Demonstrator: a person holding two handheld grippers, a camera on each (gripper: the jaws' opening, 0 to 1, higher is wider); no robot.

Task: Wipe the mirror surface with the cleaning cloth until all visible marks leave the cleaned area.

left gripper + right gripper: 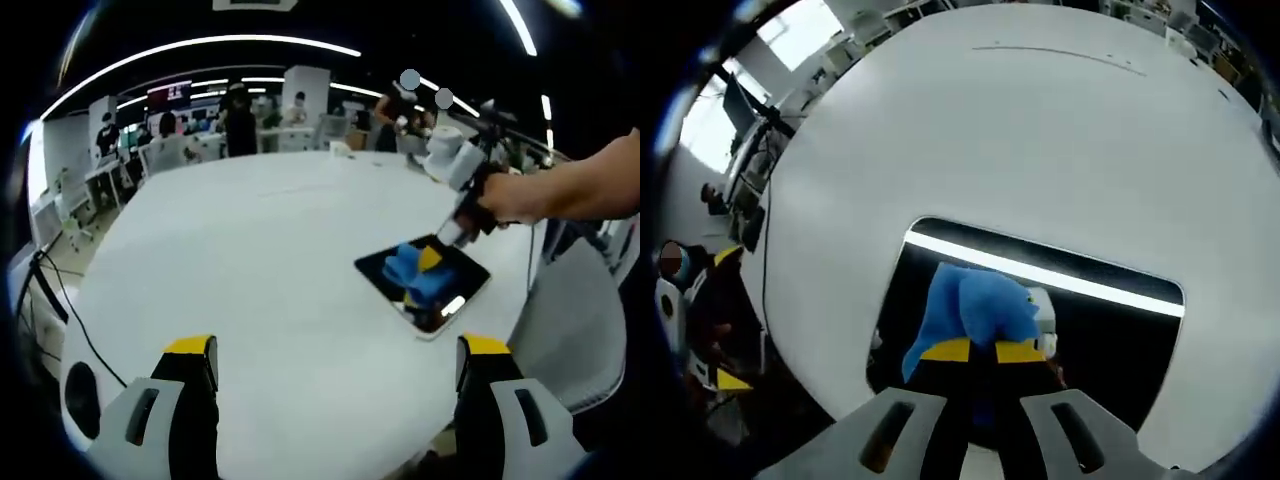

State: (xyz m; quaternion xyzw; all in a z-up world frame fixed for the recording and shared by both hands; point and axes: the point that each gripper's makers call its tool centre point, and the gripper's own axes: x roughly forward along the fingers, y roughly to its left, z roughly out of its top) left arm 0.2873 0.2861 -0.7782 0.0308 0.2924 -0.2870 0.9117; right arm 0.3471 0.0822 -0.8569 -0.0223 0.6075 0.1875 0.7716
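A rectangular mirror [450,290] [1120,330] lies flat on the white table, its dark glass reflecting ceiling lights. A blue cleaning cloth [415,270] [975,305] rests on the glass. My right gripper [982,350] [430,262] is shut on the blue cloth, its yellow-tipped jaws pressed together and pushing the cloth against the mirror. A person's hand [515,195] holds that gripper from the right. My left gripper [338,350] hovers open over bare table, well short of the mirror, with nothing between its yellow-tipped jaws.
The big white table [250,250] [1040,130] stretches far behind the mirror. The mirror sits close to the table's right edge, next to a grey chair [580,330]. People and desks stand in the background [240,115]. Cables [50,290] hang at the left.
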